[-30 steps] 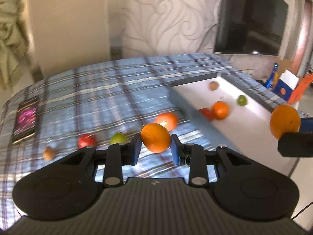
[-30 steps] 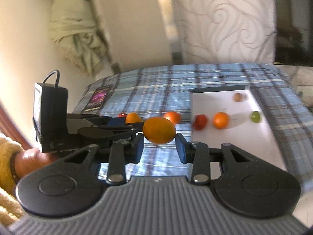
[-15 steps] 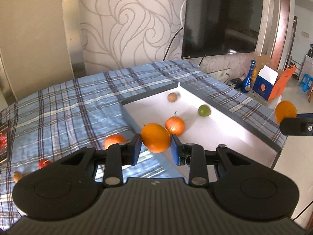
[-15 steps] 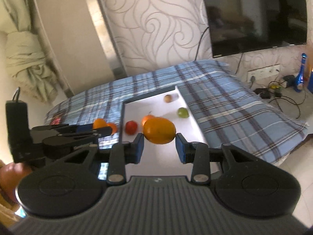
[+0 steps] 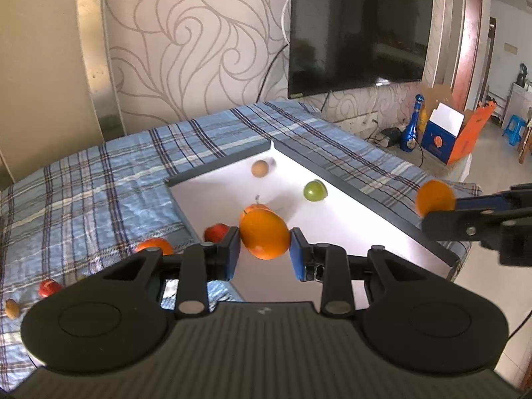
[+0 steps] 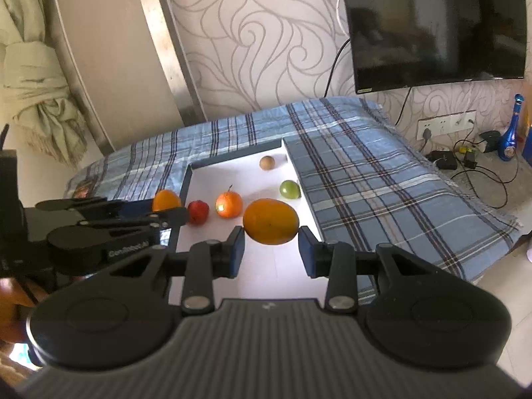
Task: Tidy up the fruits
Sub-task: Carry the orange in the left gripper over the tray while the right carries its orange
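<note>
My left gripper [image 5: 264,252] is shut on an orange [image 5: 264,237] and holds it over the near left part of the white tray [image 5: 359,229]. My right gripper [image 6: 271,252] is shut on another orange [image 6: 270,221], held over the tray's [image 6: 266,266] near end. In the tray lie a red fruit [image 6: 198,211], a small orange [image 6: 228,203], a green fruit [image 6: 290,189] and a brown fruit [image 6: 267,163]. The left gripper and its orange [image 6: 166,199] also show at the left in the right wrist view.
The tray sits on a bed with a blue plaid cover [image 5: 99,193]. Loose on the cover lie an orange [image 5: 154,246], a red fruit [image 5: 50,287] and a brown fruit [image 5: 11,308]. A TV [image 5: 359,30] hangs on the wall. Boxes and a blue bottle [image 5: 412,126] stand on the floor.
Both grippers have swung right and moved over the tray, each still holding its orange. The tray now fills the middle of both views.
</note>
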